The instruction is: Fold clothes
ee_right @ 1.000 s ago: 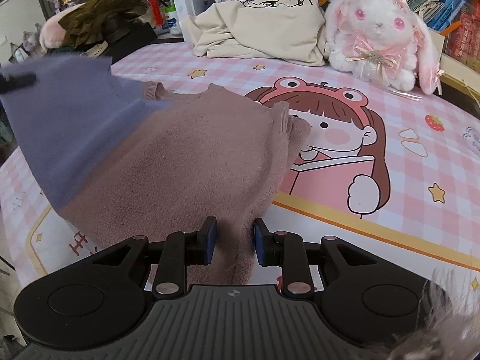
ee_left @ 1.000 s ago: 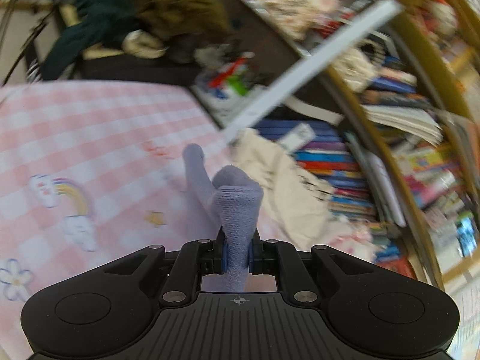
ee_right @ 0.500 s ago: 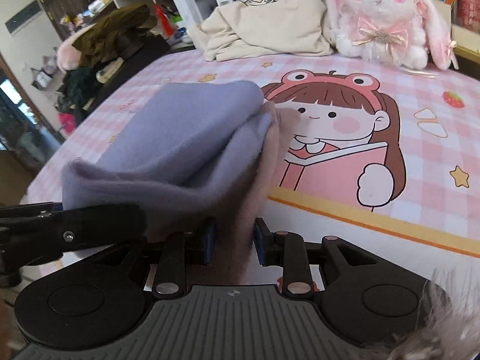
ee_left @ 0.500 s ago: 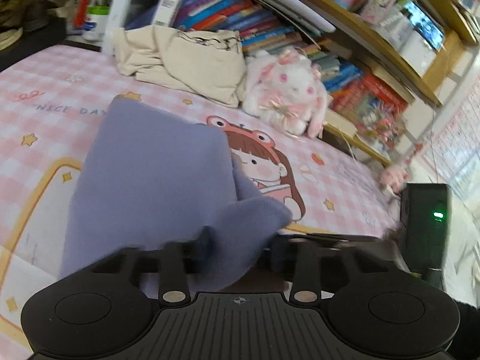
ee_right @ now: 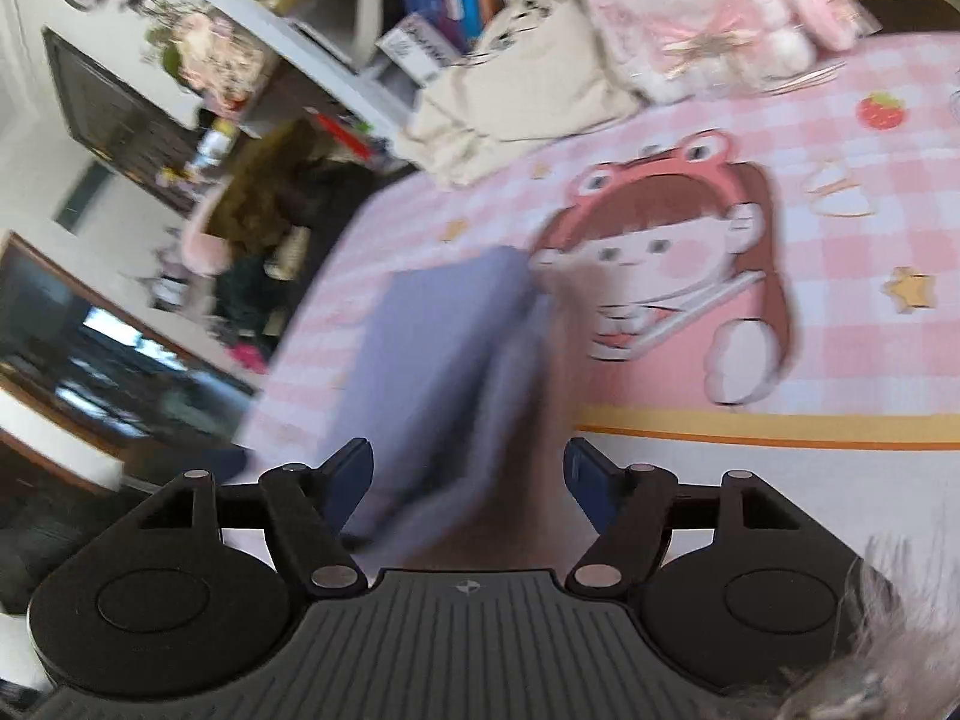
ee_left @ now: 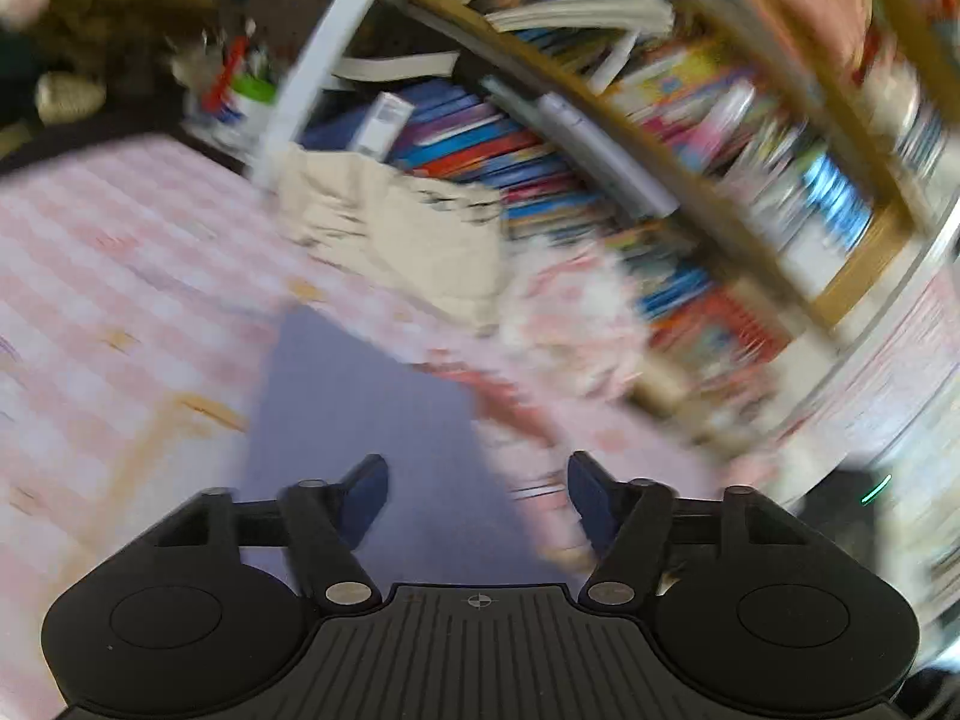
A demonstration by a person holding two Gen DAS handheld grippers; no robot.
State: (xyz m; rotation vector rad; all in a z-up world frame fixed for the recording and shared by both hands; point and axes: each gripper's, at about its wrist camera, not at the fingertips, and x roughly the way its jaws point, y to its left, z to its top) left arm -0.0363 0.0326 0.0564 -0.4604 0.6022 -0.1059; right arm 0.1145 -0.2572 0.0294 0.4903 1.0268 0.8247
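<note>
A lavender and dusty-pink garment lies folded over on the pink checked cloth. In the left wrist view, which is blurred by motion, its lavender side lies flat ahead of my left gripper. The left gripper is open and empty just above it. My right gripper is open too, with the garment's near edge lying between and below its spread fingers, not pinched.
A cream garment and a pink plush rabbit lie at the back of the cloth, before a bookshelf. A cartoon girl print sits right of the garment. Dark clothes are piled off the left edge.
Both grippers have opened and let go of the garment, which now lies folded on the cloth. Both cameras are swinging, the left one strongly.
</note>
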